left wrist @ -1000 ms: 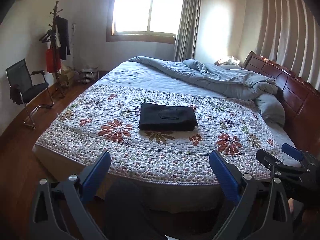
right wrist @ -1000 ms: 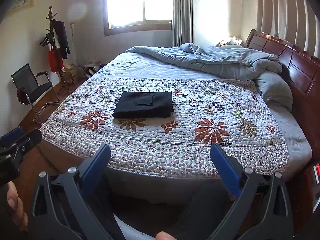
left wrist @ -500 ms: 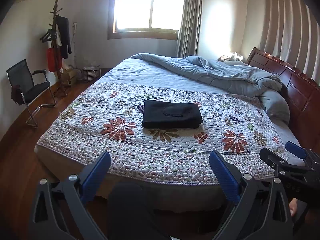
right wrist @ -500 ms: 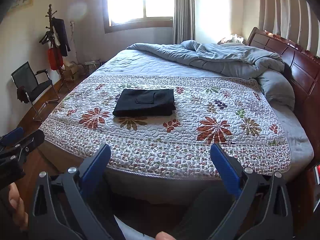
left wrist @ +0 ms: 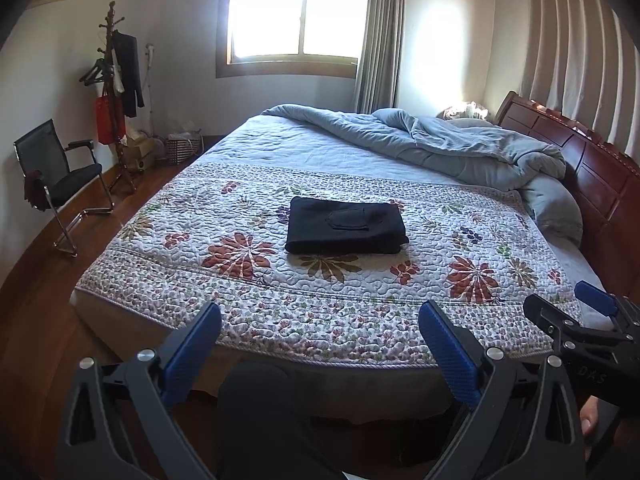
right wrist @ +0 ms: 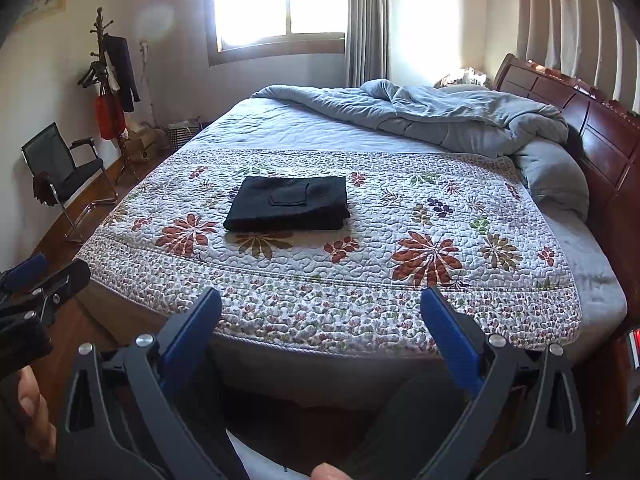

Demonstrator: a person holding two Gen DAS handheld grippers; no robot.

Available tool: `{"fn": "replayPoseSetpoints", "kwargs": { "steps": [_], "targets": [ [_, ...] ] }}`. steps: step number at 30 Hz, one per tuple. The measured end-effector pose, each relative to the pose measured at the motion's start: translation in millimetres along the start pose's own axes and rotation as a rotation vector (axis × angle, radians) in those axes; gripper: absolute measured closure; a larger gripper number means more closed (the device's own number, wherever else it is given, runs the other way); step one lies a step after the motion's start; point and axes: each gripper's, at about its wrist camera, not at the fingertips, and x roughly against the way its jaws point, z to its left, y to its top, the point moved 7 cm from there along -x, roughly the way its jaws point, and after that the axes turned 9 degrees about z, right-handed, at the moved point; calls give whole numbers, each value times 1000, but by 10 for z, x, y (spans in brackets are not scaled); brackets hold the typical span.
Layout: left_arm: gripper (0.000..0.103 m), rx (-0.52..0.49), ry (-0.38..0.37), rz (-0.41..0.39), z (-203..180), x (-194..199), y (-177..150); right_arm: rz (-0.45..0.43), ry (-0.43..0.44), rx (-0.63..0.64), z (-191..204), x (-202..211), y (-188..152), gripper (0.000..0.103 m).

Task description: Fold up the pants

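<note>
Your left gripper (left wrist: 320, 340) and right gripper (right wrist: 320, 320) gaping empty, folded black pants (right wrist: 287, 203) lying on floral quilt (right wrist: 400, 280).

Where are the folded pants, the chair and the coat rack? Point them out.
folded pants (left wrist: 346, 226), left wrist view, top layer.
chair (left wrist: 74, 178), left wrist view, seat.
coat rack (right wrist: 105, 58), right wrist view, pole.

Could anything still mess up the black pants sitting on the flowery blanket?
Probably little. The black pants lie folded on the flowery quilt, and both the left gripper and right gripper are open and well back from the bed. Reaching in again might snag and undo the fold. The rumpled blue duvet could slide onto them.
</note>
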Motion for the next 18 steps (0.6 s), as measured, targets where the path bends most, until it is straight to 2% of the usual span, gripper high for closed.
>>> {"fn": "replayPoseSetpoints", "kwargs": {
  "steps": [18],
  "targets": [
    [4, 18, 9, 12, 30, -9, -49, 2, 0, -2, -2, -4, -53, 4]
  ]
}}
